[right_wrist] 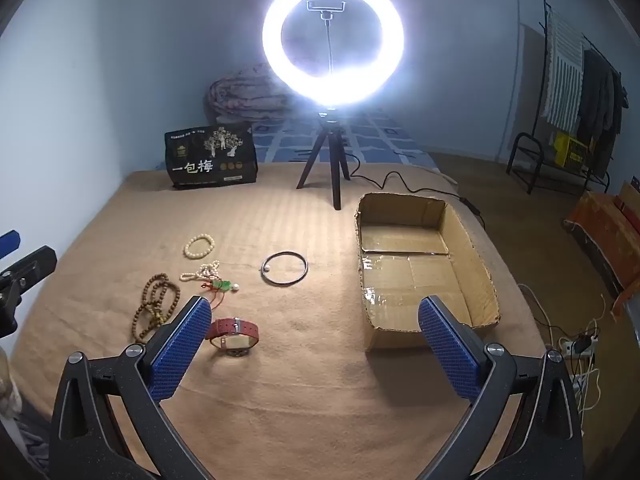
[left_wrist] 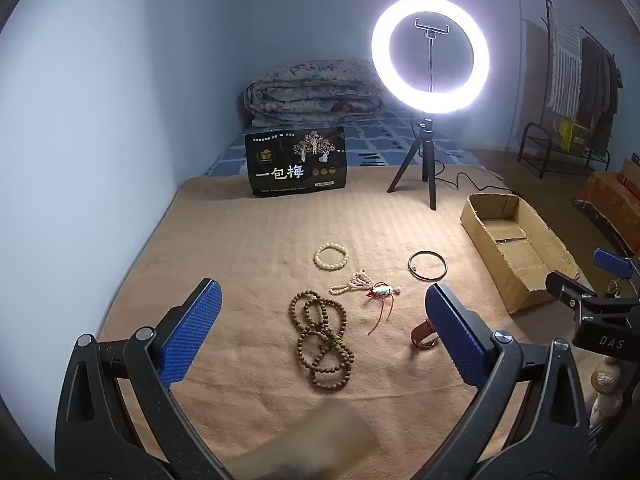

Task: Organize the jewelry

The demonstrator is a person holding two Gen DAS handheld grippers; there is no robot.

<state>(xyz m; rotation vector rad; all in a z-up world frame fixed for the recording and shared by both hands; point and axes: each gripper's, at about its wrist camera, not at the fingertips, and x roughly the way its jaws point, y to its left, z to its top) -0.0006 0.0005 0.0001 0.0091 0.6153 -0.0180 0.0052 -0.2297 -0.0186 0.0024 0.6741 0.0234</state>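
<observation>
Several pieces of jewelry lie on a tan blanket (left_wrist: 248, 248): a cream bead bracelet (left_wrist: 331, 256), a white bead string with a red-corded pendant (left_wrist: 366, 287), a long brown bead strand (left_wrist: 322, 340), a thin dark bangle (left_wrist: 427, 265) and a red-strapped watch (right_wrist: 234, 334). An open, empty cardboard box (right_wrist: 424, 264) sits to the right. My left gripper (left_wrist: 320, 308) hangs open above the brown beads, holding nothing. My right gripper (right_wrist: 316, 320) is open too, between the watch and the box, with nothing between its blue pads (right_wrist: 448, 348).
A lit ring light on a small tripod (right_wrist: 332, 40) stands at the back, its cable trailing right. A black printed bag (left_wrist: 296, 162) leans behind the jewelry. A folded quilt (left_wrist: 312, 92) lies further back. Clothes rack and floor clutter are at right.
</observation>
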